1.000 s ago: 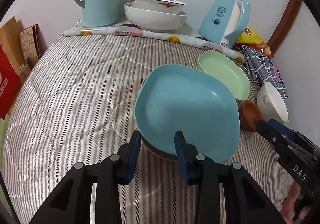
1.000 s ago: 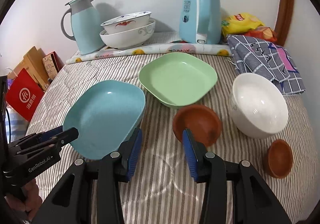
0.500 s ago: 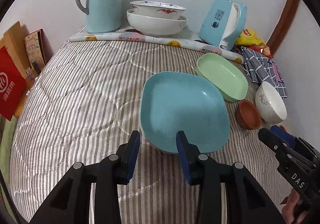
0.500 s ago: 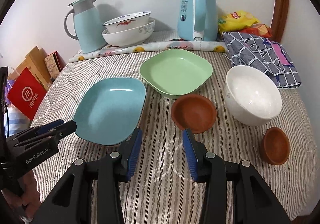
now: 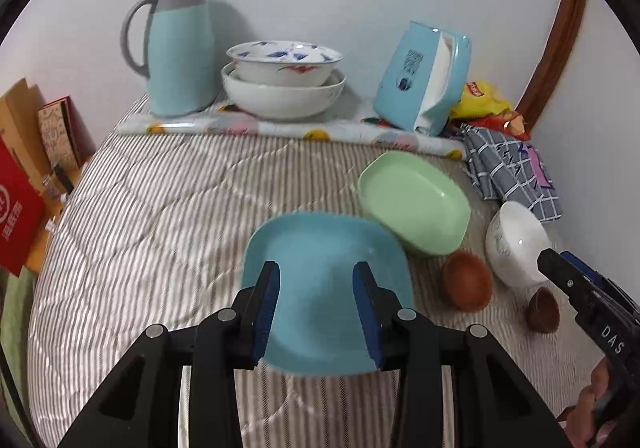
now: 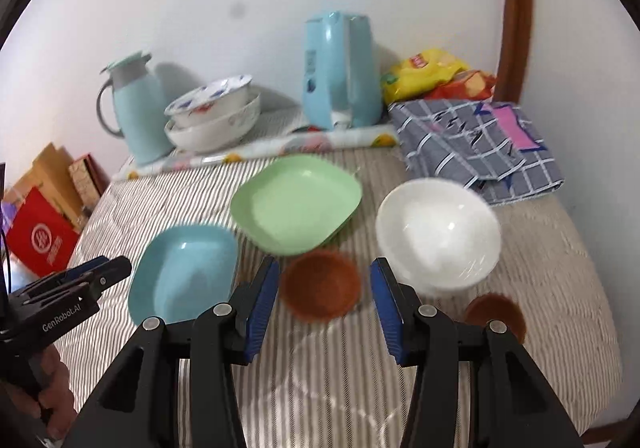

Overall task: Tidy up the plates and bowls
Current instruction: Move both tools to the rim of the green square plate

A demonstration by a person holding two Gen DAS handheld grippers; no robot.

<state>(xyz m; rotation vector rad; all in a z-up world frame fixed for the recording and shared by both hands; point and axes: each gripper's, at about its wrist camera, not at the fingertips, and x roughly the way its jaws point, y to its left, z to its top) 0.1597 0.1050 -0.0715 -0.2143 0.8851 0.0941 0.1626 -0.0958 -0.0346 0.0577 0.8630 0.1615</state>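
The blue plate (image 5: 326, 288), smooth and square with rounded corners, lies flat on the striped quilt (image 5: 152, 232) just below your left gripper (image 5: 316, 310), whose jaws stand part open around nothing, clear of it. Your right gripper (image 6: 325, 306) has its jaws opening, empty, framing the larger brown bowl (image 6: 320, 284), a matte round dish on the quilt beneath. The small brown bowl (image 6: 496, 312) sits to its right. Beyond lie the glossy green plate (image 6: 294, 204) and the deep white bowl (image 6: 438, 232), near each other. Against the wall, two white patterned bowls (image 5: 284, 84) are nested.
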